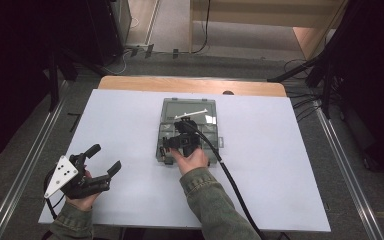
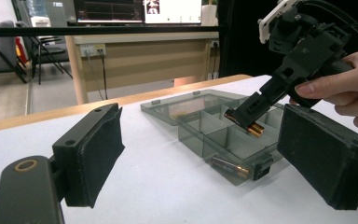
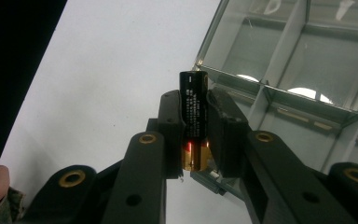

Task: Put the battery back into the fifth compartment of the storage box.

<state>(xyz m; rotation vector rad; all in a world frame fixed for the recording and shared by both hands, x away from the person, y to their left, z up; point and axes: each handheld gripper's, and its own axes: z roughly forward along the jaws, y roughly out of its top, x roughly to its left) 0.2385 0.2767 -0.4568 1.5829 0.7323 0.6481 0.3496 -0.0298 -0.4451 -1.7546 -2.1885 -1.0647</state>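
A clear grey compartment box (image 1: 219, 142) lies open at the table's middle, its lid (image 1: 180, 107) folded back on the far side. My right gripper (image 1: 179, 142) hovers over the box's near-left part, shut on a black and gold battery (image 3: 191, 81) that stands upright between its jaws. In the left gripper view that battery (image 2: 244, 123) hangs just above a compartment, and a second battery (image 2: 230, 167) lies in the nearest compartment of the box (image 2: 191, 135). My left gripper (image 1: 104, 158) is held at the table's front left, open and empty, far from the box.
The white tabletop (image 1: 280, 165) has free room on both sides of the box. A wooden edge (image 1: 190, 85) runs along the far side. The right gripper's cable (image 1: 230, 180) trails back toward the front edge. A wooden desk (image 2: 144, 56) stands beyond the table.
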